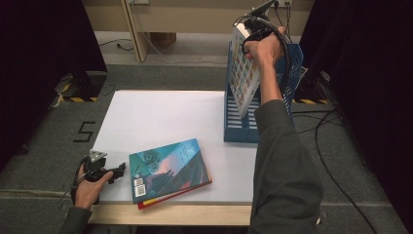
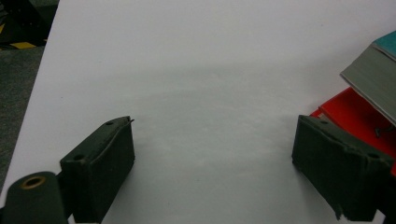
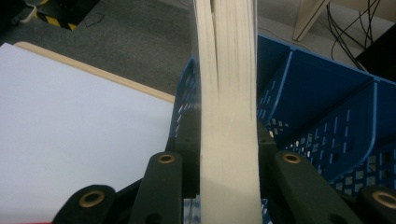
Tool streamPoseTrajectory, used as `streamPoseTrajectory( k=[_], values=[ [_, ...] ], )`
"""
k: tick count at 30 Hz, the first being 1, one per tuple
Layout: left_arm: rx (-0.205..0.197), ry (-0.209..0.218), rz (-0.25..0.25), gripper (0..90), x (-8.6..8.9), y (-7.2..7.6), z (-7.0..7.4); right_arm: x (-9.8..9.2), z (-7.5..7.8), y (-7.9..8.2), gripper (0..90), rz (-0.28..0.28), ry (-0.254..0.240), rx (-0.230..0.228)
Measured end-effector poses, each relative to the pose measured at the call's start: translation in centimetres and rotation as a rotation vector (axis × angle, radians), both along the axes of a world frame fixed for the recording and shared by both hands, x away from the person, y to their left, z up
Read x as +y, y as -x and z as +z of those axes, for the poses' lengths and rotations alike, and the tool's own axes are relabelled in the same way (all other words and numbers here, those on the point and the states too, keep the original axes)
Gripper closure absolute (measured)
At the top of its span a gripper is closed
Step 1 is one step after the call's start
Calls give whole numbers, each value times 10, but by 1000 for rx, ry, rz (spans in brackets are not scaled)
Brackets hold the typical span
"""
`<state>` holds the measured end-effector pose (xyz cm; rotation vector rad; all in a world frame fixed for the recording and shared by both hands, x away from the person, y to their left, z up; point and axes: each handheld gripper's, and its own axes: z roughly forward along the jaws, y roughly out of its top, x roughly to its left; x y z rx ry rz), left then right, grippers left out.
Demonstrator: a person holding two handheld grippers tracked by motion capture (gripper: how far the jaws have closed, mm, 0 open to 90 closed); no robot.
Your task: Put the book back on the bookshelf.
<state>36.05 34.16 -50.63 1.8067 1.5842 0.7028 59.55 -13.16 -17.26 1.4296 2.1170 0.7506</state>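
Note:
My right gripper (image 1: 256, 28) is raised at the back right, shut on a white book (image 1: 243, 73) with a grid of coloured pictures on its cover. The book hangs tilted over the blue file rack (image 1: 238, 127). In the right gripper view the book's cream page edge (image 3: 229, 116) runs up between the two jaws, above the blue rack (image 3: 322, 93). A teal book (image 1: 168, 168) lies flat near the table's front on top of a red book (image 1: 168, 197). My left gripper (image 1: 119, 171) rests open just left of them, with both jaws wide apart over the white tabletop (image 2: 205, 93).
The white table (image 1: 156, 117) has a wooden front edge (image 1: 170, 214). Grey carpet surrounds it, with cables (image 1: 336, 141) on the floor at right and dark curtains on both sides. The teal book's corner (image 2: 373, 74) and red book (image 2: 355, 112) lie right of the left jaws.

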Motion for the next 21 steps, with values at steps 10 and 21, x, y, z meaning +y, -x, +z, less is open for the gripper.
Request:
streamPoseTrajectory(
  k=[10, 21],
  values=[
    [0, -1, 0, 119, 0, 0, 0, 4, -26, -12, 732, -39, -29, 22],
    [1, -1, 0, 117, 0, 0, 0, 5, -59, -27, 732, -59, -52, 54]
  ],
)
